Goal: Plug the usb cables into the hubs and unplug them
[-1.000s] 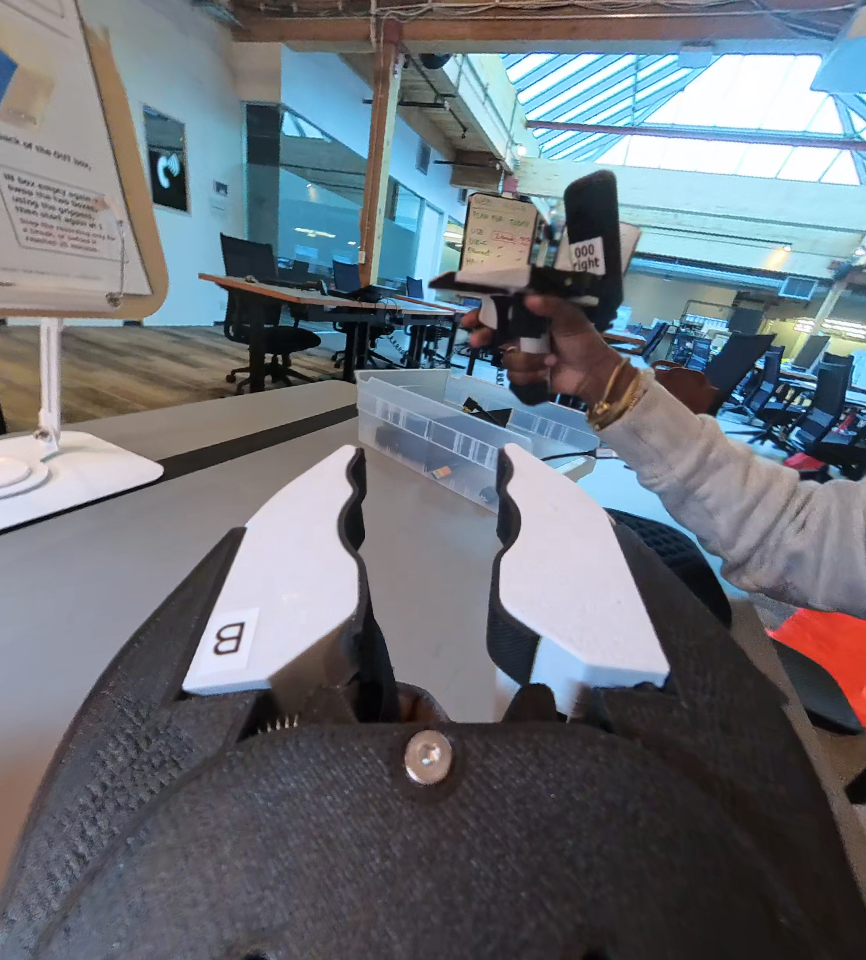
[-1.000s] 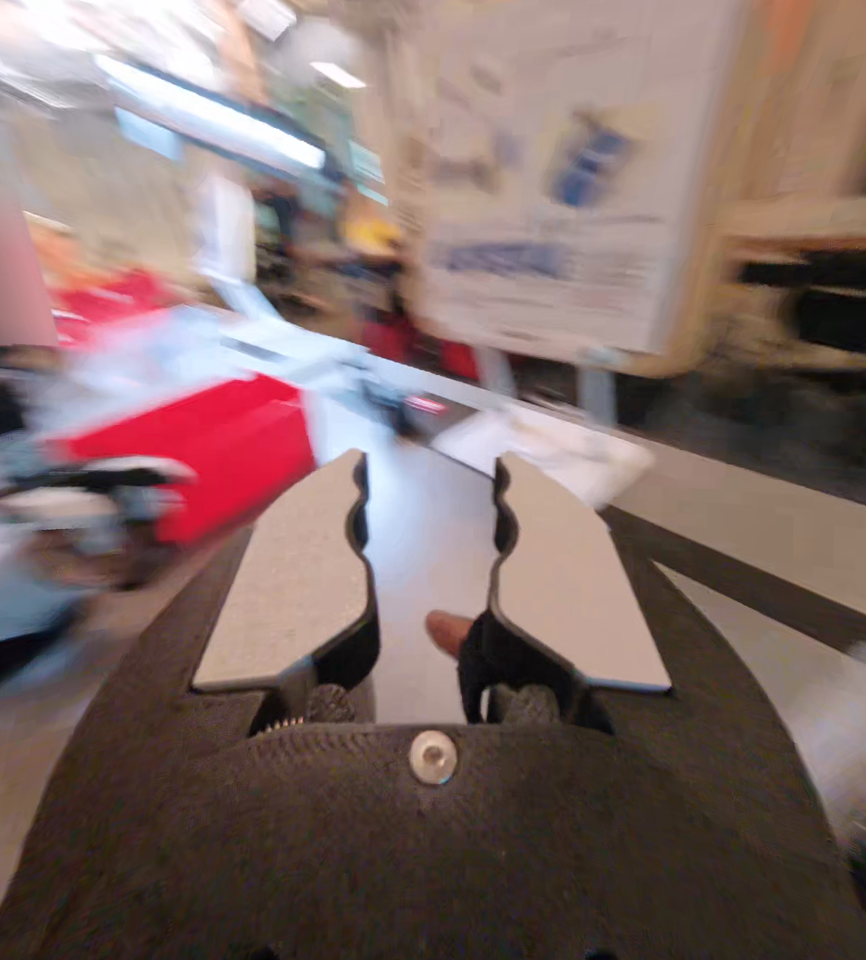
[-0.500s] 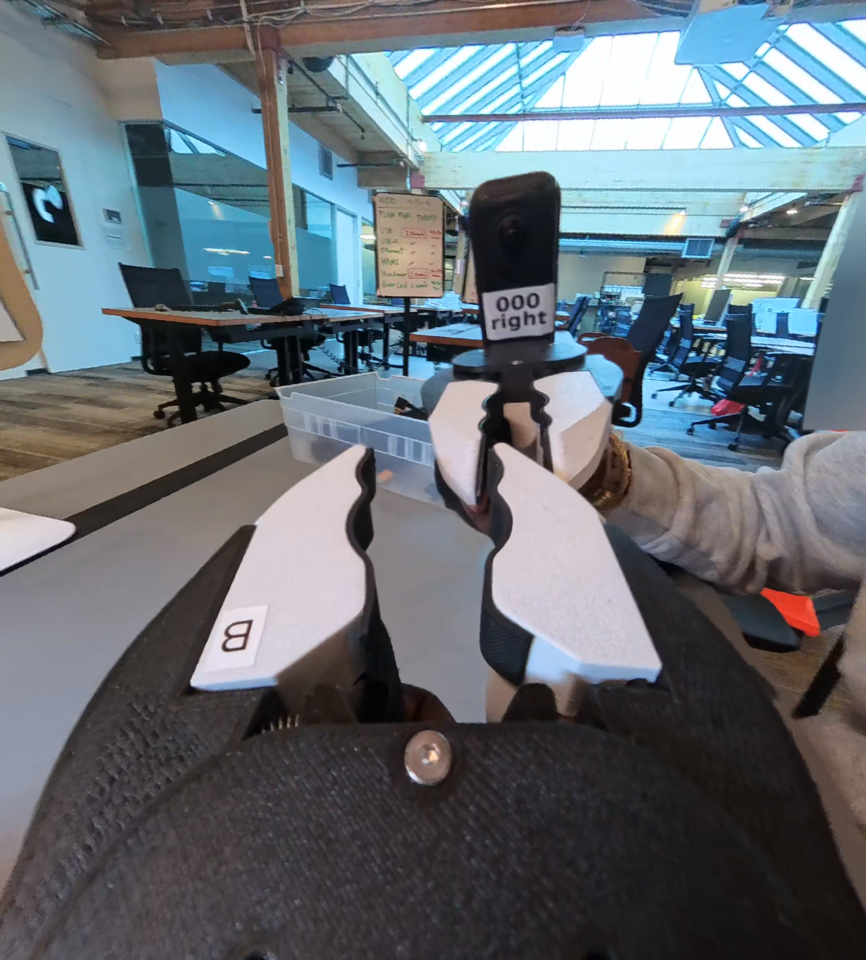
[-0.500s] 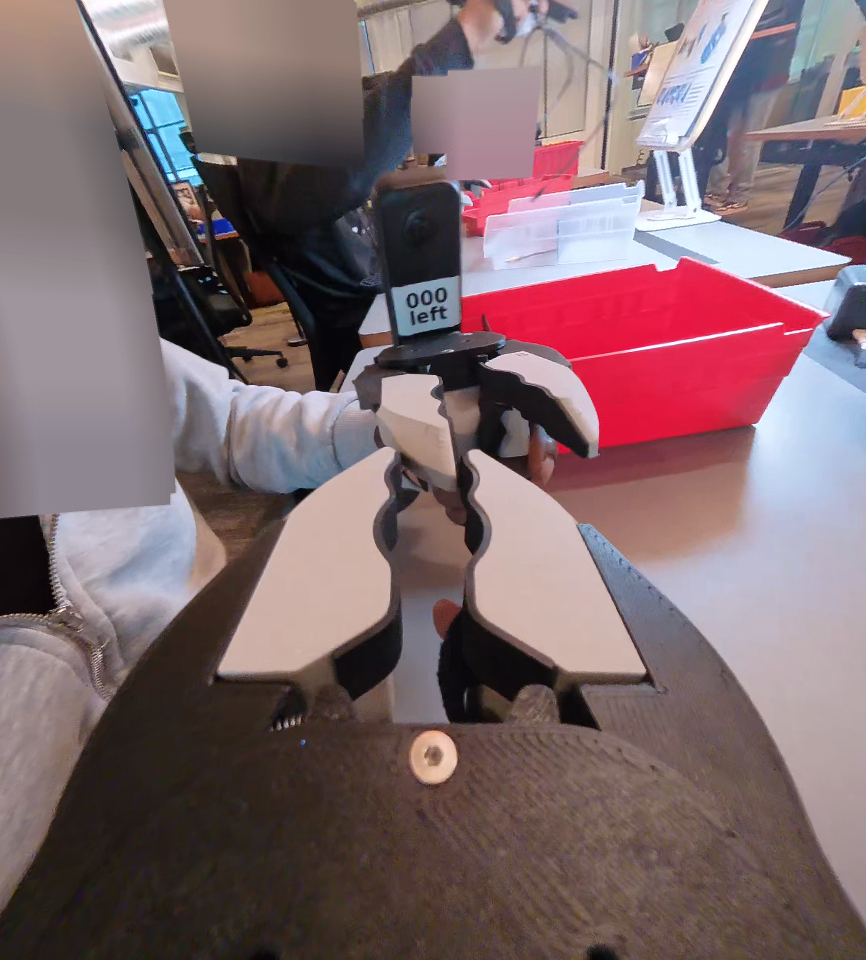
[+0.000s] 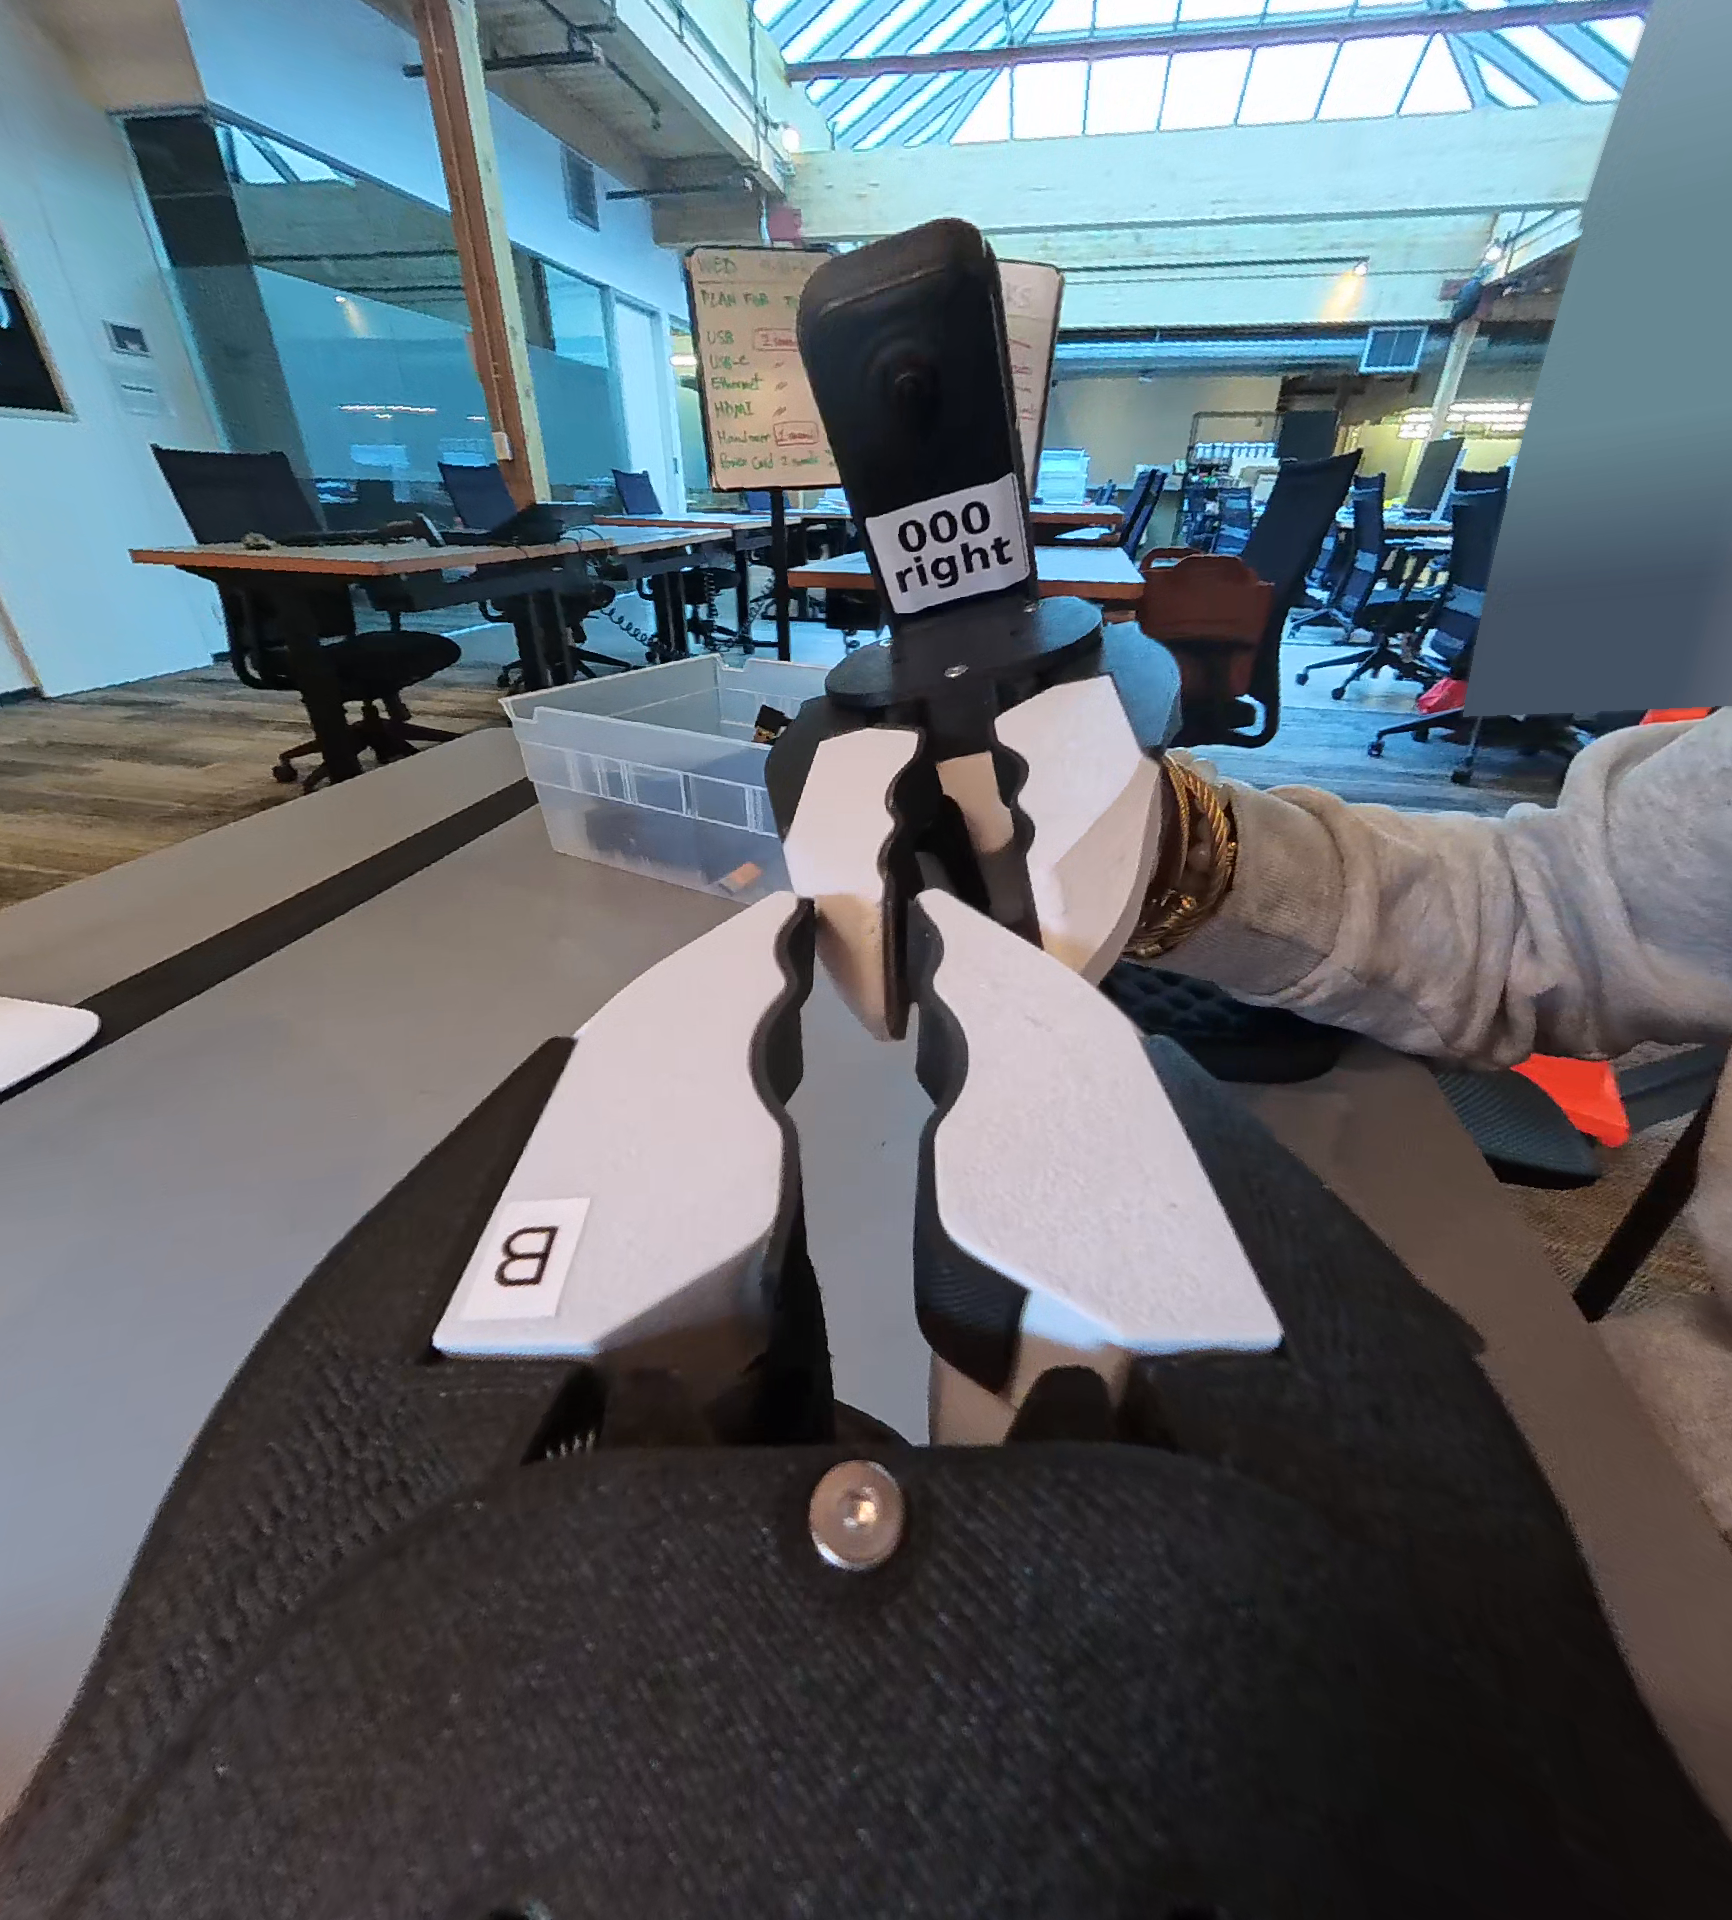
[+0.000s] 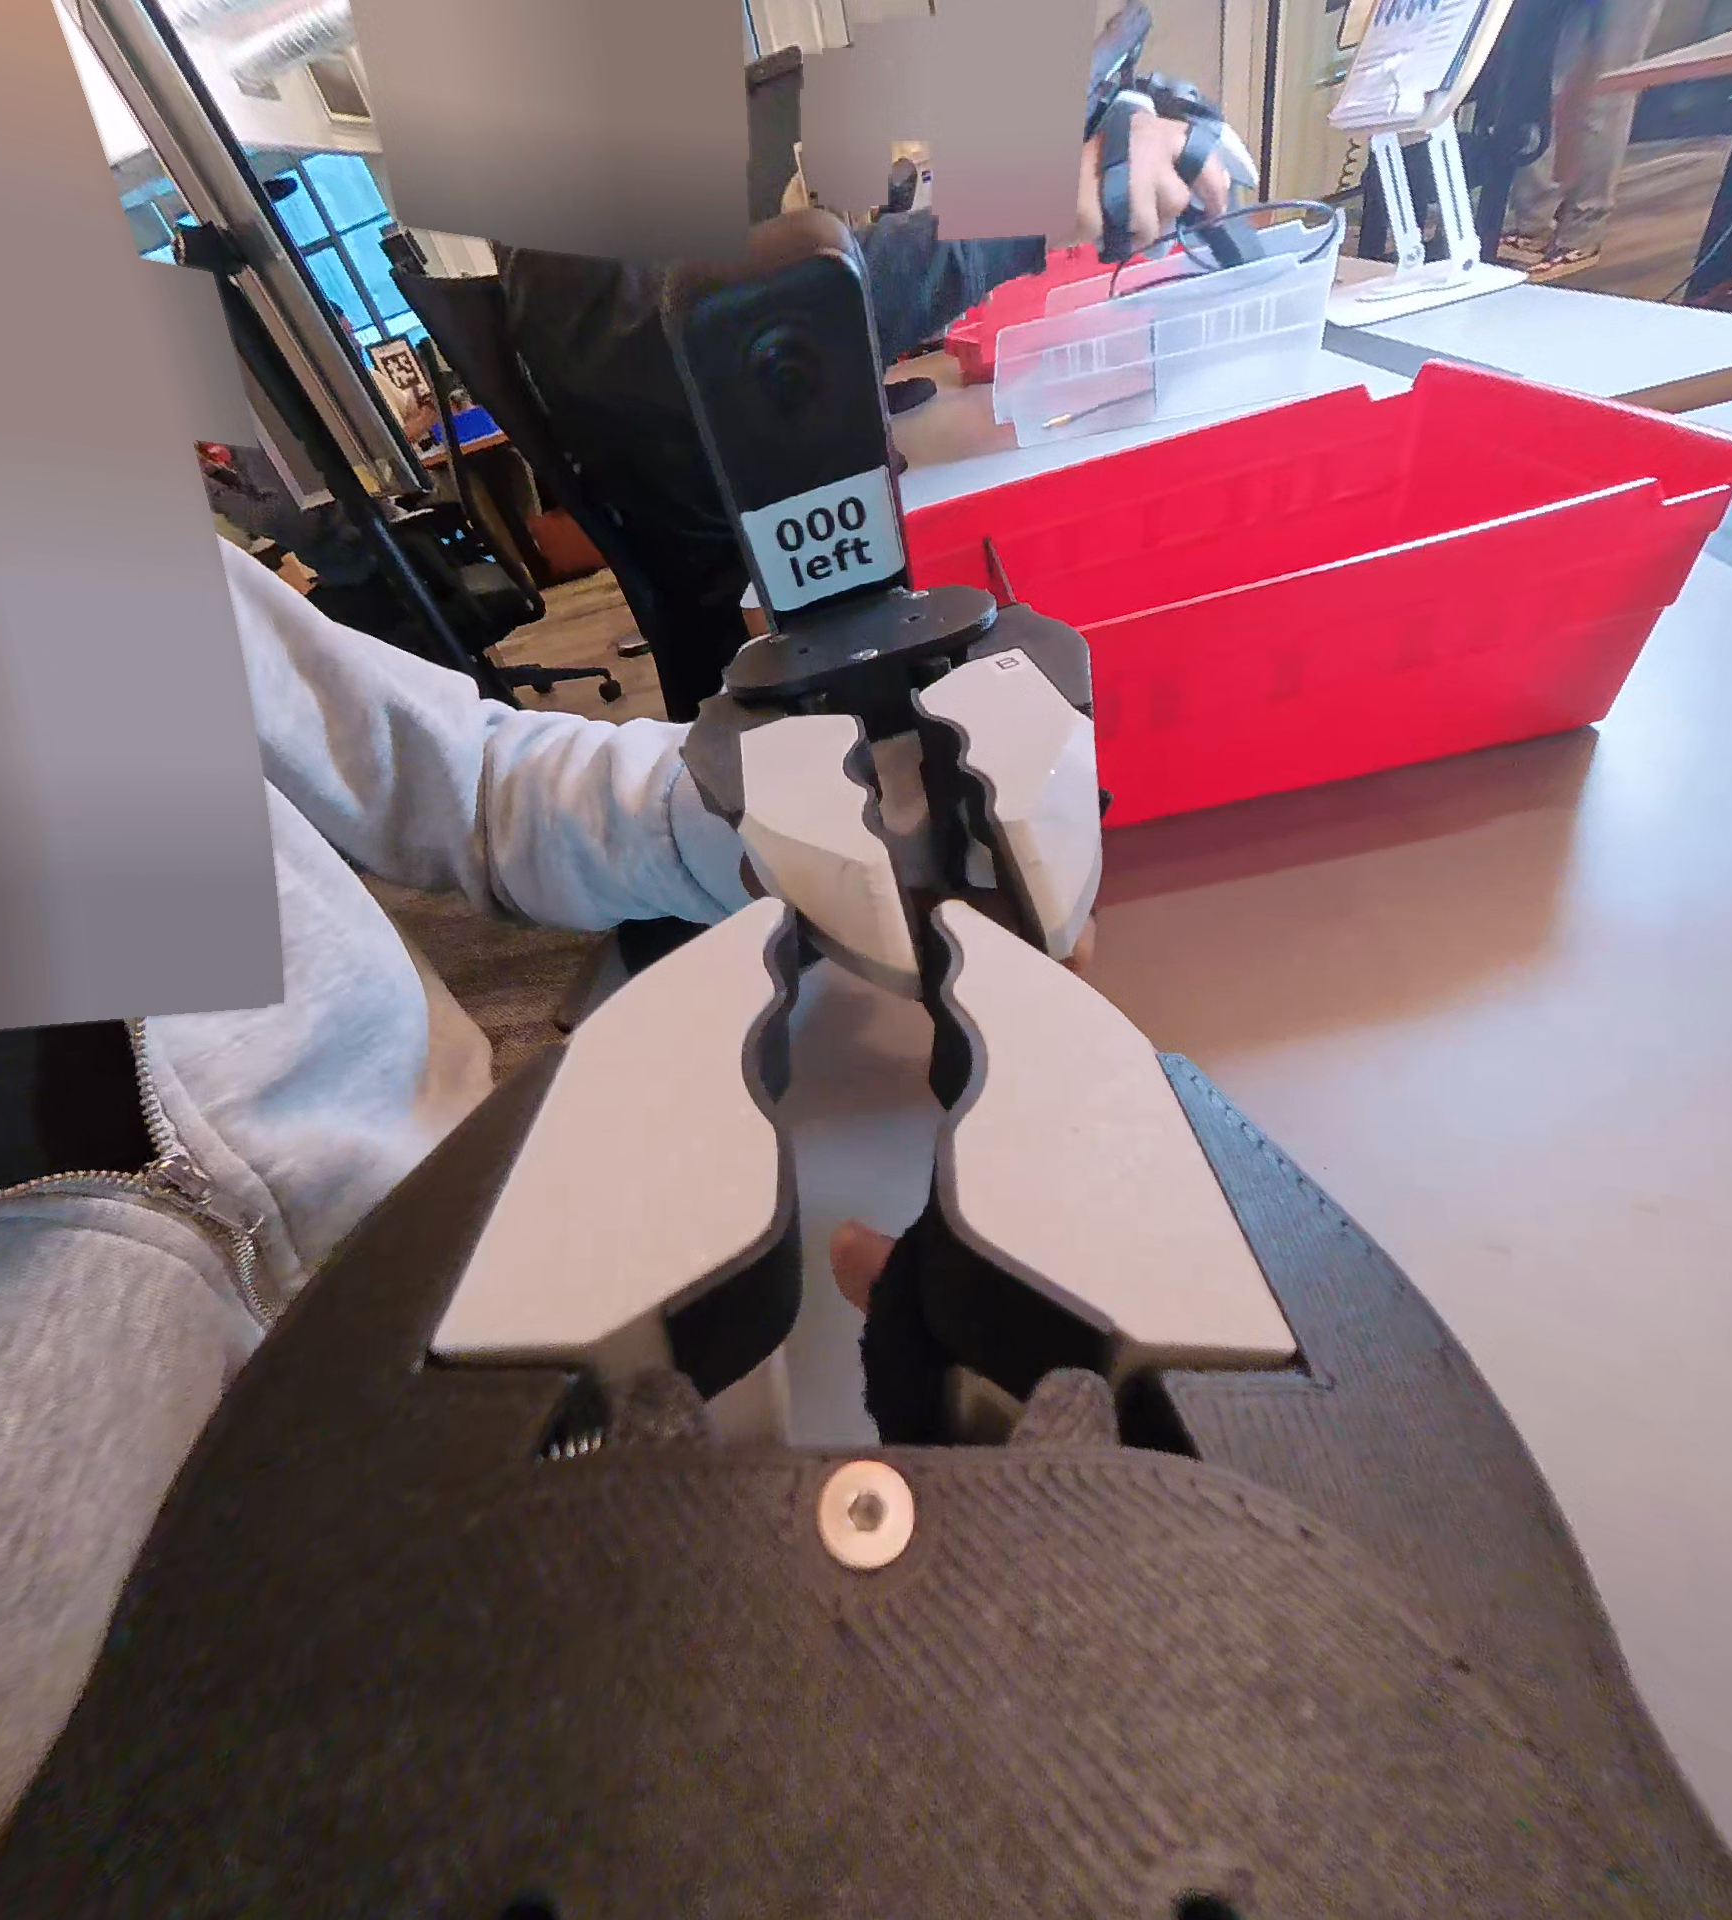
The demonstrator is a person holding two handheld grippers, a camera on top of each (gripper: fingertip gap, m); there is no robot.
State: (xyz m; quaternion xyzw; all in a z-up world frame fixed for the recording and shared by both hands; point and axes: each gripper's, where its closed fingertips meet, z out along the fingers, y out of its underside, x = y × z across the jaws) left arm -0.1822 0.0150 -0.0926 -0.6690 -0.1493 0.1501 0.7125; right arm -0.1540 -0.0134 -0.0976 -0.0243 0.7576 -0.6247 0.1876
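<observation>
Above the grey table (image 5: 218,1143), left tool (image 5: 857,935) faces right tool (image 6: 857,935) (tips interleaved)

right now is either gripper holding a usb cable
No, the left gripper and right gripper face each other tip to tip above the table, both open with no cable between the fingers.

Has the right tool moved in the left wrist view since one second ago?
Yes. The right tool came down from above the clear bin and now faces the left tool, tip to tip.
</observation>
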